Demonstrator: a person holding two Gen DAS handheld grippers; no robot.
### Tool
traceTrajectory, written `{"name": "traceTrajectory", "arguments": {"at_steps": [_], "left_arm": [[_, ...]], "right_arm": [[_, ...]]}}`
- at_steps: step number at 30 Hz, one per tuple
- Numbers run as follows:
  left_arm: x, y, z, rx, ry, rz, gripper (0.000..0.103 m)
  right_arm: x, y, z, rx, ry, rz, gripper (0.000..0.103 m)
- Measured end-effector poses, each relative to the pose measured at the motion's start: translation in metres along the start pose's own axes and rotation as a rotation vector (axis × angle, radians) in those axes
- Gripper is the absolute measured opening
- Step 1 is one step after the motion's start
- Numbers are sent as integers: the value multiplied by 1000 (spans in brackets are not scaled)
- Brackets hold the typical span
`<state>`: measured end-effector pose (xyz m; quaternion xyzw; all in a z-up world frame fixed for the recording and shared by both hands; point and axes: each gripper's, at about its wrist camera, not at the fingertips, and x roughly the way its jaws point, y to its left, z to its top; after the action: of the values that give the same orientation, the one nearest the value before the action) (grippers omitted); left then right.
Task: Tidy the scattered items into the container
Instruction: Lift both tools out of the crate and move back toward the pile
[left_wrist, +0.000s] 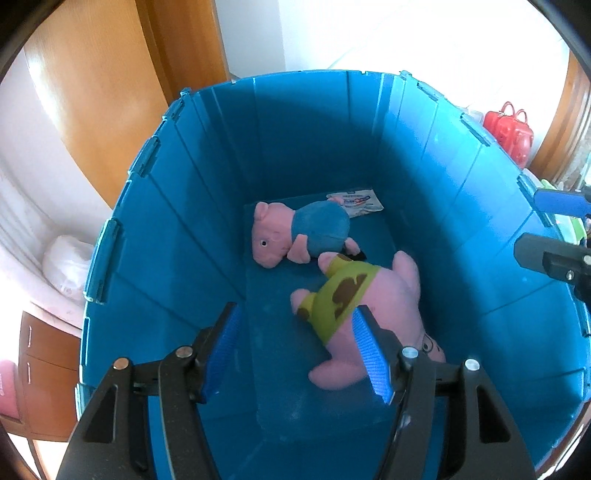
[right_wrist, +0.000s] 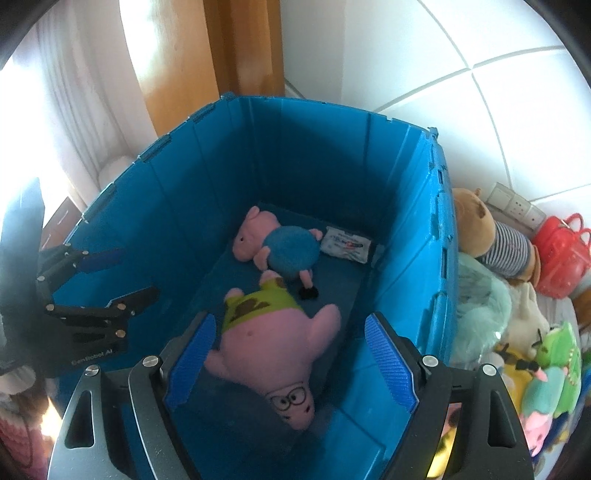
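A deep blue plastic bin (left_wrist: 177, 236) (right_wrist: 413, 236) fills both views. On its floor lie a pink pig plush in a blue shirt (left_wrist: 295, 232) (right_wrist: 273, 243), a larger pink pig plush in green patterned shorts (left_wrist: 369, 306) (right_wrist: 273, 343) with glasses, and a white packet (left_wrist: 358, 201) (right_wrist: 347, 243) at the far end. My left gripper (left_wrist: 295, 354) hovers open and empty above the bin; it also shows in the right wrist view (right_wrist: 118, 277). My right gripper (right_wrist: 291, 358) hovers open and empty above the large pig; its fingers (left_wrist: 546, 229) show at the left view's right edge.
Right of the bin lies a pile of plush toys: a brown bear in a striped shirt (right_wrist: 491, 236), a teal furry one (right_wrist: 480, 306), green and yellow ones (right_wrist: 546, 362). A red toy basket (right_wrist: 561, 254) (left_wrist: 509, 129) stands beyond. A wooden door frame (left_wrist: 110, 92) and curtain lie behind.
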<state>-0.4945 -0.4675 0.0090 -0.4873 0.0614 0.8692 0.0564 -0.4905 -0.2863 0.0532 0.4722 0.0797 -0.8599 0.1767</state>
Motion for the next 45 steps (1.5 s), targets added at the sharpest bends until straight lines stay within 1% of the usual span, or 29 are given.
{"name": "traceTrajectory", "arguments": {"at_steps": [8, 10, 16, 17, 18, 19, 20, 27, 31, 35, 40, 45], "left_arm": [[-11, -7, -10, 7, -37, -16, 62], [-16, -7, -12, 0, -56, -20, 62], [-35, -13, -22, -18, -116, -11, 62], [-40, -14, -23, -24, -128, -8, 67], [-44, -16, -25, -30, -139, -13, 78], [-48, -17, -26, -36, -150, -18, 82], [-54, -19, -29, -39, -167, -17, 83], [-77, -40, -46, -53, -221, 10, 83], [-88, -54, -56, -65, -246, 10, 83], [-100, -67, -66, -81, -286, 12, 83], [-106, -85, -75, -83, -305, 25, 83], [-114, -112, -89, -79, -337, 39, 83]], "right_arm": [[-13, 4, -20, 12, -12, -15, 84], [-18, 5, -26, 16, -24, -24, 93], [-32, 3, -45, 33, -60, -46, 94], [-35, 2, -48, 37, -66, -47, 94], [-37, 2, -51, 38, -70, -44, 95], [-40, 1, -55, 37, -78, -43, 95], [-43, 0, -58, 36, -87, -42, 95], [-66, -4, -79, 21, -149, -34, 95], [-80, -5, -92, 8, -186, -53, 95], [-92, -11, -111, 20, -229, -69, 95], [-109, -18, -134, 44, -286, -83, 95], [-123, -25, -155, 64, -324, -127, 95]]}}
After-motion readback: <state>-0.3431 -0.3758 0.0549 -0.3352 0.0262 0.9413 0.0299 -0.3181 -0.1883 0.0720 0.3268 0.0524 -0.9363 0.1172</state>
